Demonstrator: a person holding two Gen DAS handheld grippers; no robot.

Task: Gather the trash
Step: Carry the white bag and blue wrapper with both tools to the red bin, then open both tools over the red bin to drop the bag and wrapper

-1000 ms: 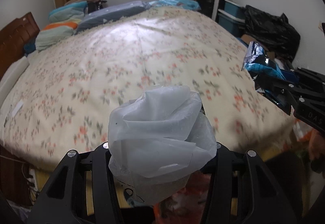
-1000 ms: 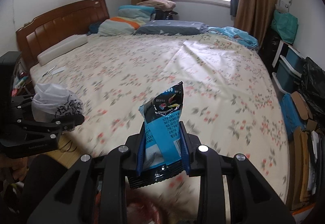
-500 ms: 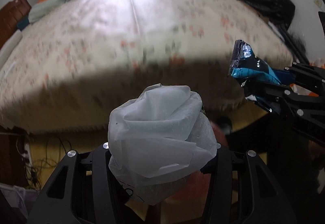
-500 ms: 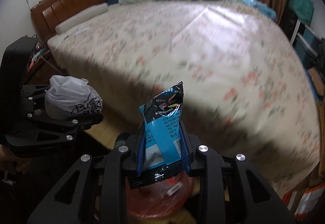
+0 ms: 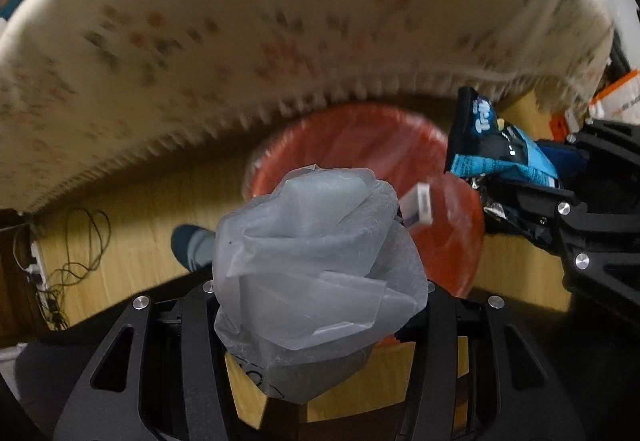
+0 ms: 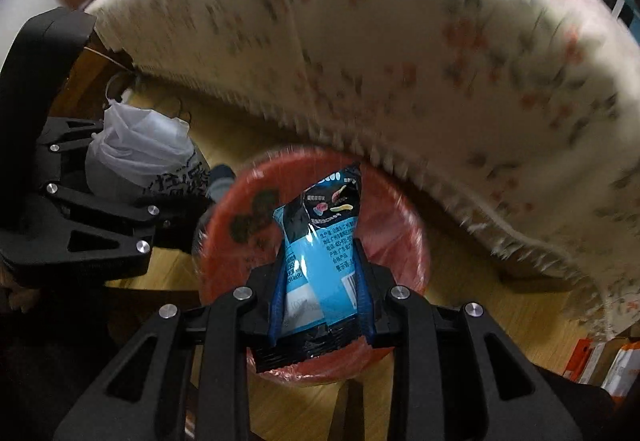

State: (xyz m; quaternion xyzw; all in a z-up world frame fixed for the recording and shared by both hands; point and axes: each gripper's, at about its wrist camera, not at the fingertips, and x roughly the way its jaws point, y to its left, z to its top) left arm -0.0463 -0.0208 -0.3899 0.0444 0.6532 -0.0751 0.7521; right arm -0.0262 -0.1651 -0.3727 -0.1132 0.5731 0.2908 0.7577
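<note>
We have swung both hands off the bed (image 5: 200,21) and down toward the floor (image 5: 120,225): a second ago both cameras looked out across the floral spread to the window, and now its fringed edge arcs overhead with a red bin (image 6: 384,209) directly beneath us. That puts both pieces of trash over their target, so we judge the carrying part nearly done and the drop as what remains.

The bin stands on the wood floor just beside the bed's foot, lined in red plastic, with a small white scrap (image 5: 418,203) already showing inside it.

Our left gripper (image 5: 316,305) points almost straight down, its jaws part open and pressed on a crumpled white bag (image 5: 312,261) that bulges well above them and hides most of the bin's near rim. Our right gripper (image 6: 320,293) tilts steeply down, clamped narrow on a blue snack packet (image 6: 320,241), which stands upright between the blue pads over the bin's mouth. In the left view that packet hangs at the bin's right edge.

A socked foot (image 5: 192,245) rests on the floor near the bin, left of the bag.
</note>
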